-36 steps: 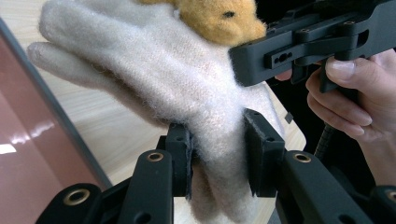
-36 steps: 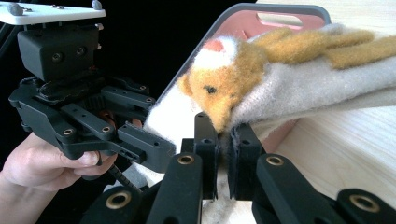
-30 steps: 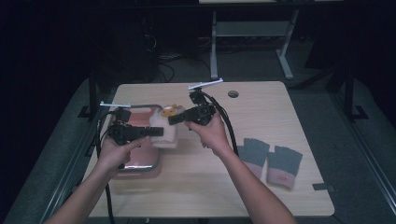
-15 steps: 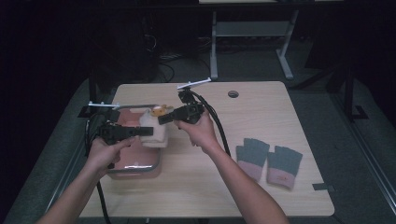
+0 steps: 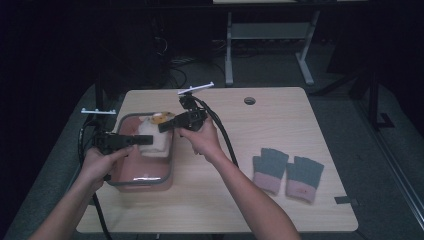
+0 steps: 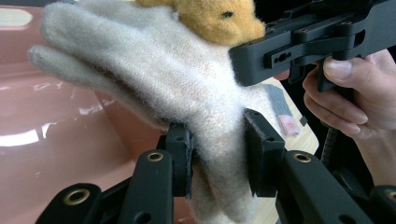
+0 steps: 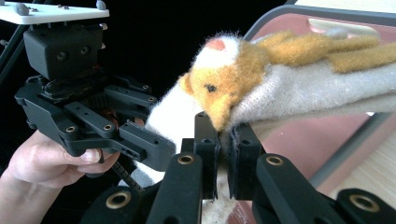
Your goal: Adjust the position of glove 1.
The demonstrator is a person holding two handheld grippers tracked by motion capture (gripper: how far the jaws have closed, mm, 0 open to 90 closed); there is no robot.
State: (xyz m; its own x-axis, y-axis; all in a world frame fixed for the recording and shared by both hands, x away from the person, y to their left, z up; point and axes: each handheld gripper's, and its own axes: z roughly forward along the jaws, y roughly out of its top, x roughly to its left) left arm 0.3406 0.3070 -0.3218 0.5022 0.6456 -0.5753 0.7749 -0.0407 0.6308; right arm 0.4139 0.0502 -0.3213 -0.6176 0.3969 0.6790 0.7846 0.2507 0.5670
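Pinching with both tongs: left tongs (image 6: 215, 154) squeezing the cream glove (image 6: 154, 79) at its cuff, right tongs (image 7: 223, 154) nearly closed on its edge by the orange plush animal (image 7: 224, 84). Holding it above the pink tub (image 5: 142, 172) on the tabletop (image 5: 280, 120).

Overhead forward view, two close tool cameras
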